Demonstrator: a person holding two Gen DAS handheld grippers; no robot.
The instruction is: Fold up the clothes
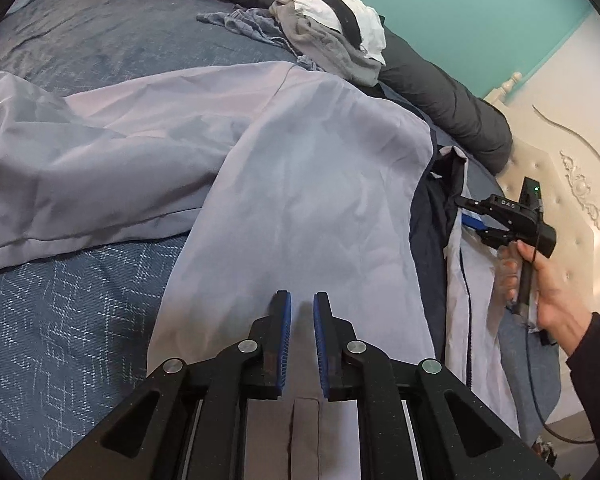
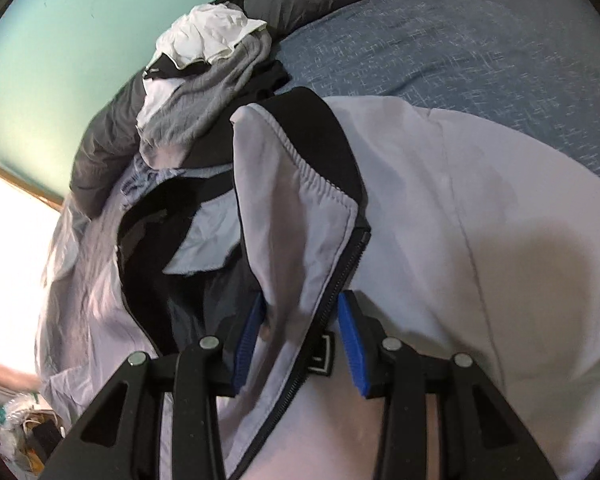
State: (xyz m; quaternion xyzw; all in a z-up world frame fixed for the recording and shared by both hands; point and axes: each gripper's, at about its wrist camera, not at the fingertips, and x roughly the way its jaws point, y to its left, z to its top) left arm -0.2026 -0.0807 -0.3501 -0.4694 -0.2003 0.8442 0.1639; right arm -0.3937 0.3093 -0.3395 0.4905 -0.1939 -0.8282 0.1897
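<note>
Lying spread across the blue bedspread (image 1: 68, 320), the pale lilac jacket (image 1: 300, 184) looks thin, soft and slippery; likely light, and apt to slide. Left gripper (image 1: 301, 300) hovers over its near panel, parted, holding nothing. Right gripper (image 2: 304, 312) straddles the zipper edge (image 2: 340, 276); grasp uncertain. Hems and seams seem the best holds.

We see a teal wall (image 1: 480, 12) across the upper right of the left wrist view, a cream carved headboard (image 1: 572, 168) at right, and a bed with a blue patterned bedspread (image 1: 60, 320) at lower left. Bright light washes the right wrist view's left edge.
</note>
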